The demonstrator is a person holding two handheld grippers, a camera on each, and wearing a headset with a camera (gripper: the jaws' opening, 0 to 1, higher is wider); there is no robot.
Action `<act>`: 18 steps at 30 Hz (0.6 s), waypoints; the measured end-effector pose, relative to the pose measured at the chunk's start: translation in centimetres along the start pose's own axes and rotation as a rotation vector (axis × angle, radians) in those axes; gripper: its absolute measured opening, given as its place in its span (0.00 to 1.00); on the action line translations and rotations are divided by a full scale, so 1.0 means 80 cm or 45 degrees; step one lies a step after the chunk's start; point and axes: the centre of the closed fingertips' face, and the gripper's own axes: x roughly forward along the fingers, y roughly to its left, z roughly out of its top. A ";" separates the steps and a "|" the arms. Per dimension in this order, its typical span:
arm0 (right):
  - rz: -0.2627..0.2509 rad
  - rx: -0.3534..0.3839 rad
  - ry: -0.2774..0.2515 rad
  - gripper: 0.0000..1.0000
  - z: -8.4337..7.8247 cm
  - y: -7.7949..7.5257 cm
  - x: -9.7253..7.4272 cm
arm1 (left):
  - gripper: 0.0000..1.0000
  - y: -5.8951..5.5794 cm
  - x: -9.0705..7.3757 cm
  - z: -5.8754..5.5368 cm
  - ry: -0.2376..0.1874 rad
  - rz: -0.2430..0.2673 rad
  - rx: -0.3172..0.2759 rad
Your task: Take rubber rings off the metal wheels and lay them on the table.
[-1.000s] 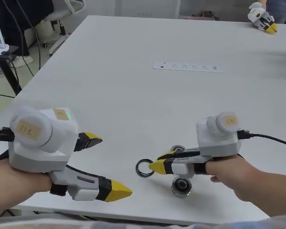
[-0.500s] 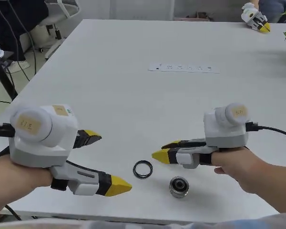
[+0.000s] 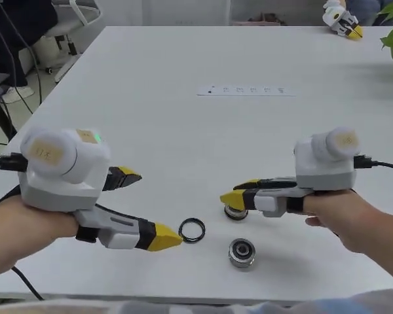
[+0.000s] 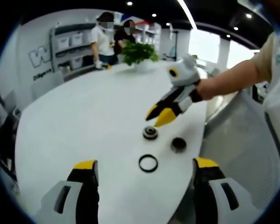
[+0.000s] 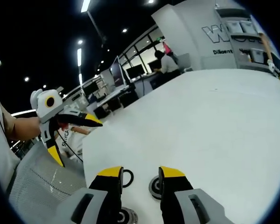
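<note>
Head view: a loose rubber ring lies flat on the table, hole upward, with no long axis. Right of it, the right gripper, jaws slightly parted and empty, hovers by a metal wheel.

Left gripper view: the left gripper is spread wide and empty, facing the ring.

Right gripper view: with nothing steadying it, that wheel may skid when pinched.

The left gripper holds its yellow-tipped jaws wide apart, with nothing clamped. Between the tips, flat on the white table, lies a loose black rubber ring. Beyond it sit the farther wheel, straight ahead, and the nearer wheel, toward the right jaw. The right gripper hovers just past the farther wheel, its tips slightly parted.
</note>
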 end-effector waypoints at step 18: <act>-0.071 0.005 -0.002 0.28 -0.005 -0.024 -0.024 | 0.80 0.004 0.029 0.013 0.021 -0.026 0.043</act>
